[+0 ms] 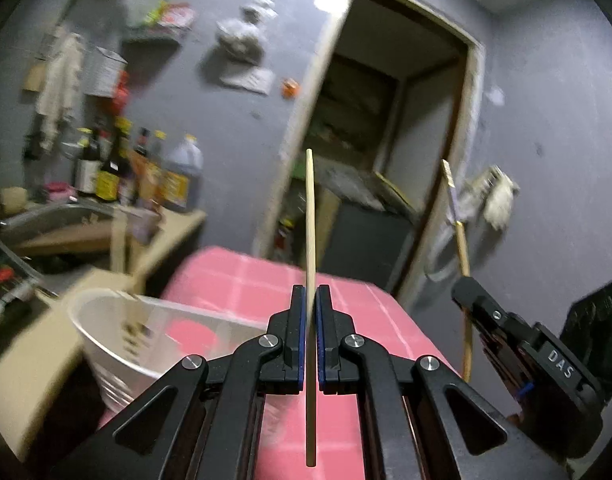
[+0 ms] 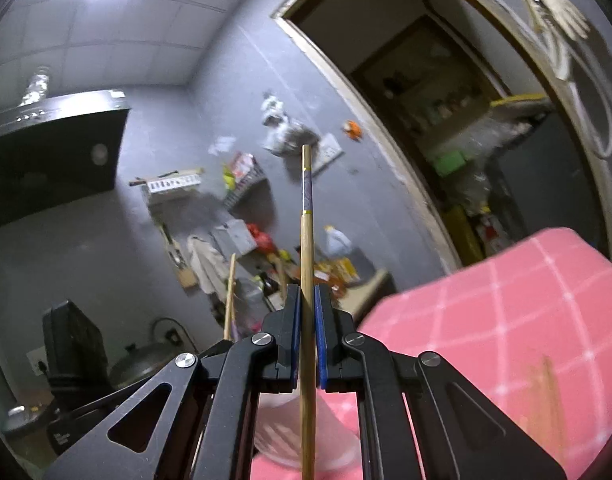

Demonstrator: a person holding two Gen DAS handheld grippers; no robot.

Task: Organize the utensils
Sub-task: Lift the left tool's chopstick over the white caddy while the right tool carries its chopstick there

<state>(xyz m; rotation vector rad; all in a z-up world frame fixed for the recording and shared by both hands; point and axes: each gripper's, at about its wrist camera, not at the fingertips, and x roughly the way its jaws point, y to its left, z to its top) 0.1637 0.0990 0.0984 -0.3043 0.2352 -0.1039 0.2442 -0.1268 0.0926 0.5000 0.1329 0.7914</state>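
- Two grippers, one chopstick each, both clamped between the blue pads.
- left gripper [image 1: 310, 292]: jaws clenched on a plain pale chopstick [image 1: 310, 216], upright, passing through the pads and out below them.
- right gripper [image 2: 304, 294]: jaws clenched on a decorated chopstick [image 2: 306, 248] with a dark patterned band and gold rings near the top.
- White plastic cup [image 1: 118, 344] sits on the pink checked tablecloth [image 1: 242, 284], just left of and below the left gripper.
- More chopsticks [image 2: 551, 396] lie blurred on the cloth at right.
- Behind: sauce bottles [image 1: 142, 172] on a counter, open doorway [image 1: 389, 120].
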